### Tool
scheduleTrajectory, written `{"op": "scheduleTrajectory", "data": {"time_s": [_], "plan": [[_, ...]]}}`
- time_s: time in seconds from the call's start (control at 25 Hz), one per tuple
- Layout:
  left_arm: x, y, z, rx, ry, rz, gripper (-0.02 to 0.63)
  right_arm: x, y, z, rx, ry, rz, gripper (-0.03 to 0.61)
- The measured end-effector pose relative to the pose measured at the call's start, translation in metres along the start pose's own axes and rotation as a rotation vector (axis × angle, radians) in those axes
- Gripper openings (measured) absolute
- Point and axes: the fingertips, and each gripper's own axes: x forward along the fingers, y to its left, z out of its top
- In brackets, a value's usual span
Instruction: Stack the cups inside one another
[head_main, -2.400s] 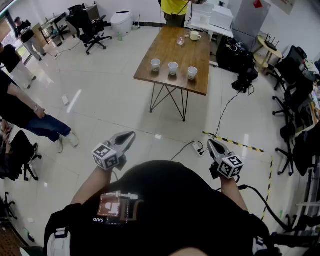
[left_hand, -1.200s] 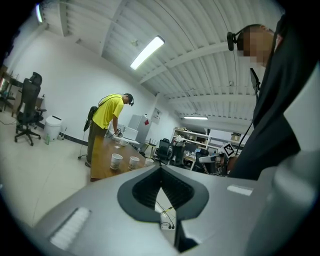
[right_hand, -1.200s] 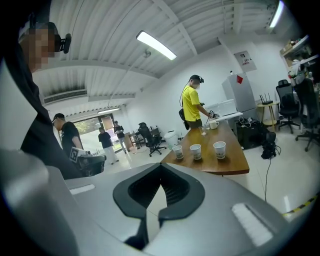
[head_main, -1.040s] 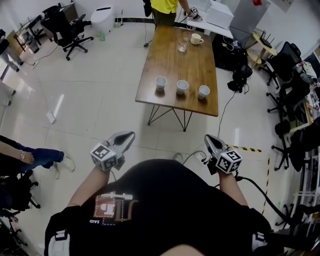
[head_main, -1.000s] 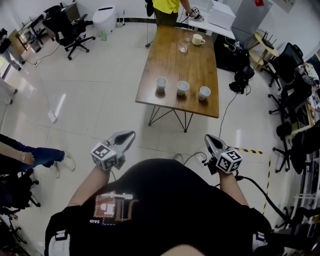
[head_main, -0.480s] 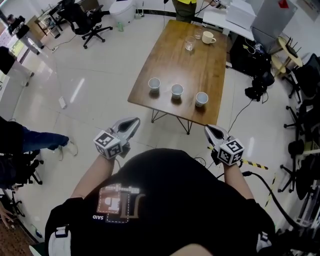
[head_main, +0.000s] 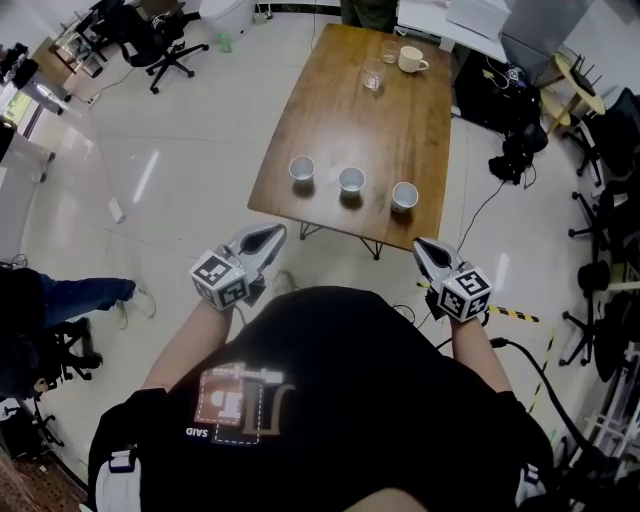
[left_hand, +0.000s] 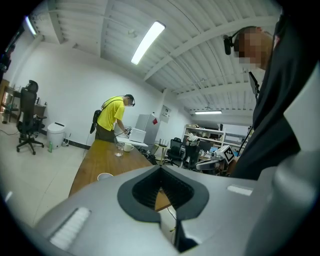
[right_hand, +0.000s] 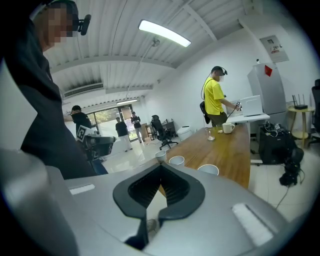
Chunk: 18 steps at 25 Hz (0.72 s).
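Three small white cups stand in a row near the front edge of the wooden table (head_main: 340, 120): a left cup (head_main: 302, 168), a middle cup (head_main: 351, 180) and a right cup (head_main: 404, 195). All three are upright and apart. My left gripper (head_main: 268, 238) and right gripper (head_main: 424, 248) are held off the table, short of its front edge, both shut with nothing in them. The right gripper view shows the cups (right_hand: 176, 160) beyond the shut right gripper (right_hand: 161, 165). One cup (left_hand: 105, 176) shows past the shut left gripper (left_hand: 160, 167).
A clear glass (head_main: 372, 74) and a cream mug (head_main: 411, 60) stand at the table's far end. A person in a yellow shirt (right_hand: 216, 97) stands there. Office chairs (head_main: 165, 40) are at the far left; black bags and cables (head_main: 515, 150) lie on the right floor.
The table and cups have come nearer and lower in the head view. Both grippers stay shut in front of the body.
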Motion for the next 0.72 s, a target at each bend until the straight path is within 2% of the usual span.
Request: {"op": "scheduleTrajectory", "data": {"time_s": [0.12,0.28,0.4,0.44,0.56,0.72], "plan": [[0.006,0.028,0.007,-0.018,0.014,-0.035,0.002,0.025,0.000,0.013,-0.011,0.007,-0.056,0.015],[0.013,0.065,0.008,0.011,0.034,-0.164,0.002,0.059,0.003,0.028,0.021,-0.019,-0.146,0.015],[0.017,0.096,0.007,0.013,0.071,-0.218,0.002,0.086,0.003,0.034,0.035,-0.001,-0.181,0.018],[0.018,0.104,0.006,0.018,0.085,-0.227,0.002,0.094,0.002,0.035,0.039,0.009,-0.185,0.053],[0.025,0.117,0.006,0.009,0.116,-0.216,0.002,0.112,-0.002,0.034,0.008,0.047,-0.177,0.079],[0.036,0.115,-0.001,0.011,0.083,-0.199,0.002,0.132,-0.004,0.023,-0.127,0.152,-0.112,0.097]]}}
